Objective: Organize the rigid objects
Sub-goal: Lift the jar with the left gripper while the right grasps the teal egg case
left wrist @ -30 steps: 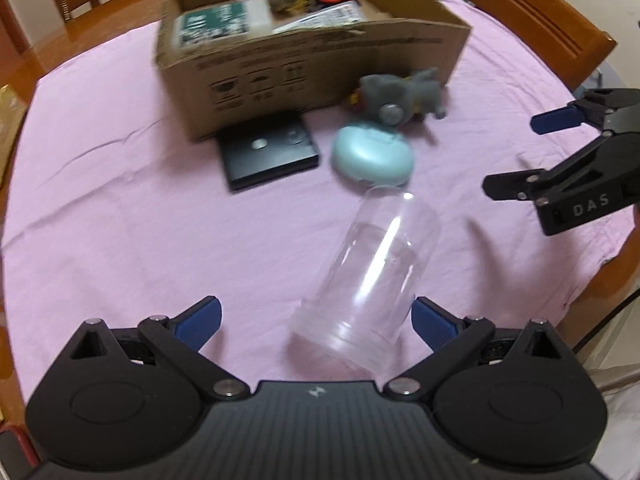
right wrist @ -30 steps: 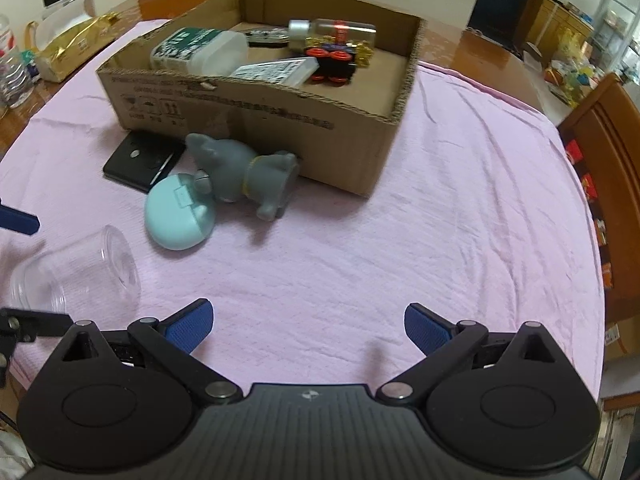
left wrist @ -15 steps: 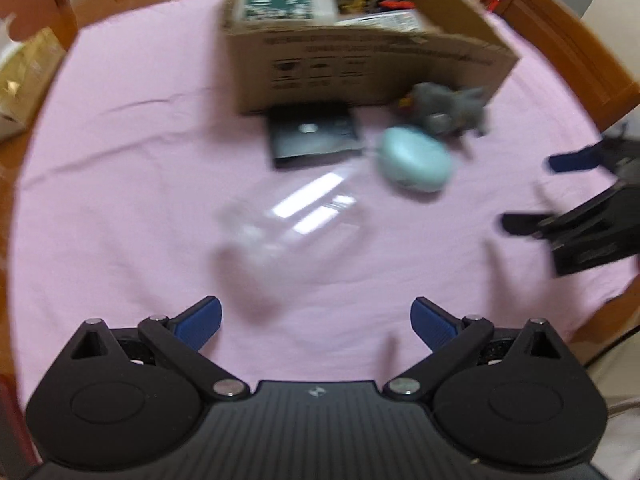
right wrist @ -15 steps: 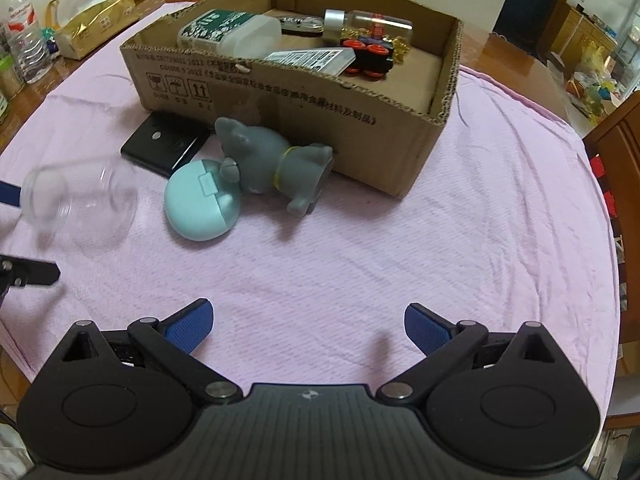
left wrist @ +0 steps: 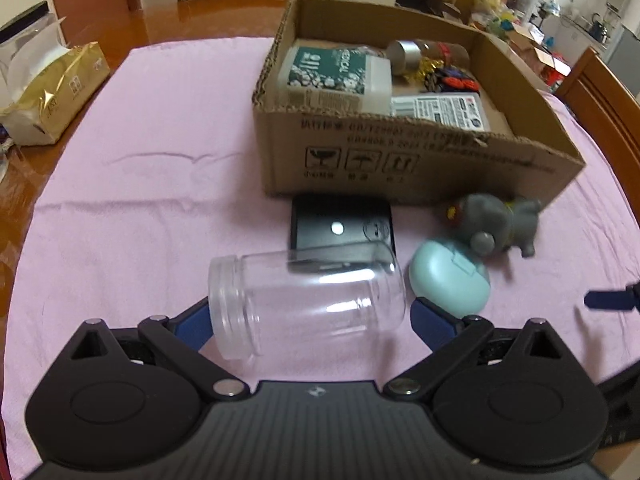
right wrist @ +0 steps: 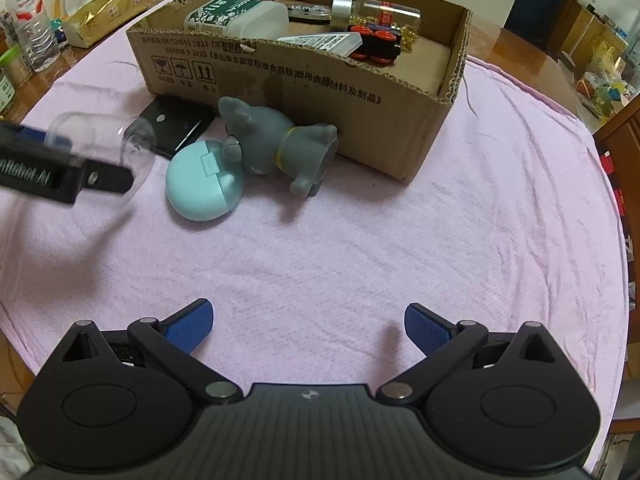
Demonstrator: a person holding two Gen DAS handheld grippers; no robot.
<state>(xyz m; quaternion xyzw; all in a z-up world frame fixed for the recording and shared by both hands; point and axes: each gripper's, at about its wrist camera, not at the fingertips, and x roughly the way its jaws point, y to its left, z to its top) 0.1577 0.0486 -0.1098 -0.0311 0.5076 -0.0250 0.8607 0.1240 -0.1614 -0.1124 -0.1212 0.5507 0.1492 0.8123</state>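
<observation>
Jar (left wrist: 308, 300), clear, held sideways between left gripper (left wrist: 308, 320) fingers, lifted above pink cloth (left wrist: 140, 200), mouth leftward. Right gripper (right wrist: 308, 326) spread wide, nothing held. Teal case (right wrist: 204, 180), grey toy (right wrist: 276, 140), black device (left wrist: 340, 226) laid beside cardboard box (right wrist: 304, 92).

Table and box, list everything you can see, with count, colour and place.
jar: 1, clear, on its side between left fingers
case: 1, light blue, on cloth
toy animal: 1, grey, against box front
flat box: 1, black, before cardboard box
cardboard box: 1, brown, holds bottles, packets, toy car
cloth: 1, pink, over table
gold packet: 1, far left
left gripper: jar between fingers
right gripper: open, empty
</observation>
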